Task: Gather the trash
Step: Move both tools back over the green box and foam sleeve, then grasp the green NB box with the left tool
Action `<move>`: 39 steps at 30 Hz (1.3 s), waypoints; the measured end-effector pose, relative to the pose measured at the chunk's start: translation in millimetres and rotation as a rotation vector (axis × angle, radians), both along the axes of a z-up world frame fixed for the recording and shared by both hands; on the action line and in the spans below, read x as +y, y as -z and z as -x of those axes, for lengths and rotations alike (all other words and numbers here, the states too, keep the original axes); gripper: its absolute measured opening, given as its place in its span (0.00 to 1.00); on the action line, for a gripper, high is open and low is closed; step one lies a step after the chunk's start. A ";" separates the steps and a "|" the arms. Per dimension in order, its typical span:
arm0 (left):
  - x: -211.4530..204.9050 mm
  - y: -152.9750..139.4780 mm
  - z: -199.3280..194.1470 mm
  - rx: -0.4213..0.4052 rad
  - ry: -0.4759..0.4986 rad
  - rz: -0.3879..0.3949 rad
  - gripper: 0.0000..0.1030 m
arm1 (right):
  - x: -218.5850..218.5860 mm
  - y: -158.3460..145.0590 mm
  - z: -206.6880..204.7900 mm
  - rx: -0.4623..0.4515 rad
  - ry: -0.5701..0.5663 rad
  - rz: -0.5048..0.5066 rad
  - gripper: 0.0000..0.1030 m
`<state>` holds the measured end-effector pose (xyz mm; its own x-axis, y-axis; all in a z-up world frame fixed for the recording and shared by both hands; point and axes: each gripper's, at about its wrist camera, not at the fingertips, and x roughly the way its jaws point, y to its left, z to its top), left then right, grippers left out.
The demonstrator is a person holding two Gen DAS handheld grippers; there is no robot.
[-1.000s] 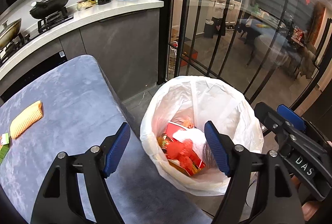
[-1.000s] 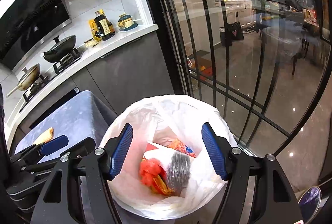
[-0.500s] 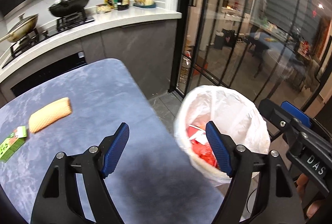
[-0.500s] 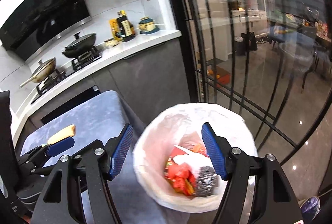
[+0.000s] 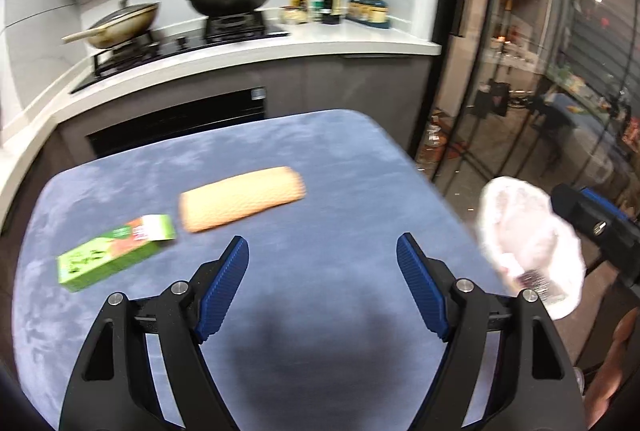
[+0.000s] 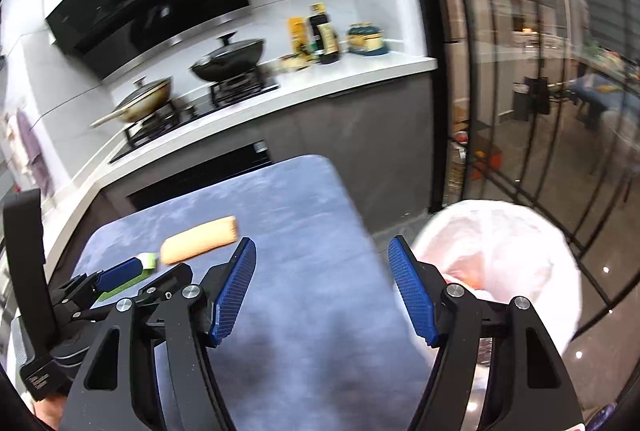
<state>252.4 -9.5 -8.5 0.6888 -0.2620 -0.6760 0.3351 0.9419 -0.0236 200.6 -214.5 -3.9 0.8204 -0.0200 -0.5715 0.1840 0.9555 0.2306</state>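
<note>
Left wrist view
- Left gripper (image 5: pixel 322 285): jaws wide apart, nothing between them, over bare blue table (image 5: pixel 352 167).
- Yellow sponge (image 5: pixel 242 199): flat on the table, ahead of the jaws.
- Green box (image 5: pixel 114 257): on the table, just left of the sponge, a small gap between them.
- Trash bin (image 5: pixel 528 239): white-lined, off the table's right edge, well apart from sponge and box; contents mostly hidden.
- Right gripper (image 5: pixel 600 227): black and blue, partly seen at the right edge beside the bin.

Right wrist view
- Right gripper (image 6: pixel 322 297): jaws wide apart, empty, above the table's near right part.
- Trash bin (image 6: pixel 516 255): right of the table, behind the right finger; liner open.
- Sponge (image 6: pixel 200 240): far left part of the table.
- Green box (image 6: pixel 147 260): partly hidden behind the left gripper (image 6: pixel 120 275).
- Background: stove (image 6: pixel 192 119) with two pans, bottles on the counter.
</note>
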 end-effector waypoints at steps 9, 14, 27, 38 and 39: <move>104.9 20.5 -15.5 0.005 -0.115 -0.074 0.71 | 72.3 11.8 -26.6 0.040 -0.111 -0.020 0.65; 148.3 32.3 -27.3 0.015 -0.151 -0.101 0.71 | 104.8 19.3 -43.5 0.064 -0.152 -0.009 0.65; 212.0 63.4 -59.6 -0.018 -0.044 -0.160 0.82 | 152.1 36.8 -81.2 0.109 -0.210 0.015 0.65; 210.5 83.7 -85.4 -0.029 0.121 -0.229 0.82 | 161.3 50.7 -101.9 0.141 -0.225 0.029 0.65; 210.8 85.9 -89.0 -0.013 0.121 -0.227 0.82 | 162.4 51.6 -102.9 0.143 -0.227 0.031 0.65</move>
<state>341.4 201.2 -94.4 0.6707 -0.1853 -0.7182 0.4444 0.8757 0.1891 303.5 -52.1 -55.5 0.7168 0.1361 -0.6839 -0.0070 0.9821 0.1880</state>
